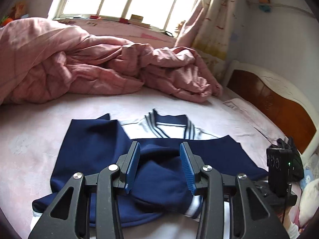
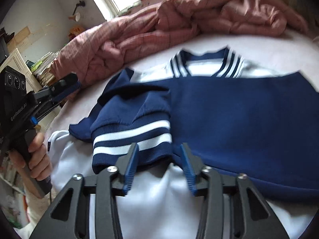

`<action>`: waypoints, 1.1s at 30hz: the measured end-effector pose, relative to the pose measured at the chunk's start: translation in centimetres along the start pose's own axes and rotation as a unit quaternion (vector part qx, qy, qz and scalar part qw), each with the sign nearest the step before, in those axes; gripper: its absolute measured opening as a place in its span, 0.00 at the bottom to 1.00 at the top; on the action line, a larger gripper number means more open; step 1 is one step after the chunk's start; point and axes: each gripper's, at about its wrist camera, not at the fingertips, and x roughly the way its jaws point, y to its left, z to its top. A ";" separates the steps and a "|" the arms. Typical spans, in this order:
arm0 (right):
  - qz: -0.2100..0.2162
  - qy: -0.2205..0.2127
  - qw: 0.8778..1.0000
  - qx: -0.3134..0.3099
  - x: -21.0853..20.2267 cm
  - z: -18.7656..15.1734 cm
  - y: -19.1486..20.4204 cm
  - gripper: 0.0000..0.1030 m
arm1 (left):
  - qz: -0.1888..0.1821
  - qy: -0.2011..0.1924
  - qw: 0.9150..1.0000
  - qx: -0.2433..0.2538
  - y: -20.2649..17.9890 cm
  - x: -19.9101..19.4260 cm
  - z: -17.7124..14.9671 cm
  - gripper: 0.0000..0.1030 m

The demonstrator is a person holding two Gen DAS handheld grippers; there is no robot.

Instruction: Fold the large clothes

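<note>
left tool [image 1: 159, 159] agape | right tool [image 2: 159, 159] agape | jacket [image 2: 239, 115] collar faces quilt [image 2: 179, 20]

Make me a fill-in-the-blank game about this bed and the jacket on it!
1. The jacket is navy and ____.
2. The crumpled quilt behind it is ____.
3. The striped cuff has ____ white stripes.
4. Both the left gripper and right gripper are ____.

Missing words: white; pink; three; open

Black linkages [image 1: 103, 195], ribbed blue fingers [image 1: 131, 165], silver screws [image 1: 112, 167]
</note>
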 end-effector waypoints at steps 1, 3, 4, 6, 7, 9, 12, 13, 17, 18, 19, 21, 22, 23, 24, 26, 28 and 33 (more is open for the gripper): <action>-0.002 -0.001 1.000 -0.007 0.2 0.0 0.2 0.11 | 0.008 -0.003 1.000 -0.004 0.5 0.0 0.0 0.39; -0.027 -0.027 0.999 -0.025 -0.4 0.1 0.6 0.06 | 0.036 -0.016 0.999 -0.015 1.3 -0.3 0.1 0.39; -0.037 -0.047 0.998 -0.032 -1.2 0.2 0.7 0.06 | 0.051 -0.022 0.998 -0.020 1.5 0.0 0.2 0.39; -0.074 -0.086 0.992 -0.051 -2.8 0.5 1.0 0.06 | 0.065 -0.030 0.997 -0.024 2.1 0.0 0.1 0.39; -0.115 -0.108 0.985 -0.065 -3.6 0.8 1.1 0.06 | 0.069 -0.029 0.997 -0.027 2.4 0.1 0.1 0.39; -0.212 -0.146 0.963 -0.081 -5.1 1.5 0.7 0.06 | 0.078 -0.021 0.996 -0.038 3.1 0.5 0.0 0.39; -0.408 -0.173 0.892 -0.088 -6.2 2.3 -0.9 0.06 | 0.098 -0.012 0.994 -0.043 3.9 1.4 -0.2 0.39; -0.424 -0.174 0.885 -0.085 -6.6 2.5 -1.5 0.06 | 0.113 -0.011 0.993 -0.037 3.9 1.7 -0.3 0.39; -0.400 -0.165 0.900 -0.049 -7.7 2.8 -3.9 0.06 | 0.178 -0.022 0.984 -0.021 4.0 2.5 -0.9 0.39; -0.405 -0.165 0.898 -0.045 -7.6 2.9 -4.4 0.06 | 0.177 -0.019 0.984 -0.020 4.1 2.8 -1.1 0.39; -0.411 -0.164 0.896 -0.041 -7.6 2.8 -4.9 0.06 | 0.174 -0.013 0.984 -0.021 4.4 3.0 -1.2 0.39; -0.418 -0.157 0.894 -0.029 -7.5 2.8 -6.1 0.06 | 0.173 -0.004 0.985 -0.024 4.8 3.5 -1.4 0.39; -0.419 -0.155 0.894 -0.022 -7.4 2.8 -6.5 0.06 | 0.174 -0.001 0.984 -0.024 4.9 3.7 -1.5 0.39; -0.424 -0.152 0.893 -0.017 -7.3 3.1 -7.0 0.06 | 0.176 0.002 0.984 -0.023 4.9 3.8 -1.5 0.39; -0.431 -0.150 0.890 -0.013 -7.3 3.2 -7.3 0.06 | 0.177 0.005 0.984 -0.023 5.1 4.0 -1.5 0.39; -0.440 -0.148 0.886 -0.006 -7.5 3.5 -7.9 0.06 | 0.175 0.008 0.984 -0.024 5.1 4.1 -1.6 0.39; -0.439 -0.155 0.885 0.005 -8.1 3.4 -8.3 0.08 | 0.172 0.006 0.985 -0.025 5.2 4.0 -1.6 0.39; -0.452 -0.183 0.873 0.005 -10.0 2.9 -8.1 0.40 | 0.158 -0.017 0.987 -0.018 4.3 2.7 -1.3 0.47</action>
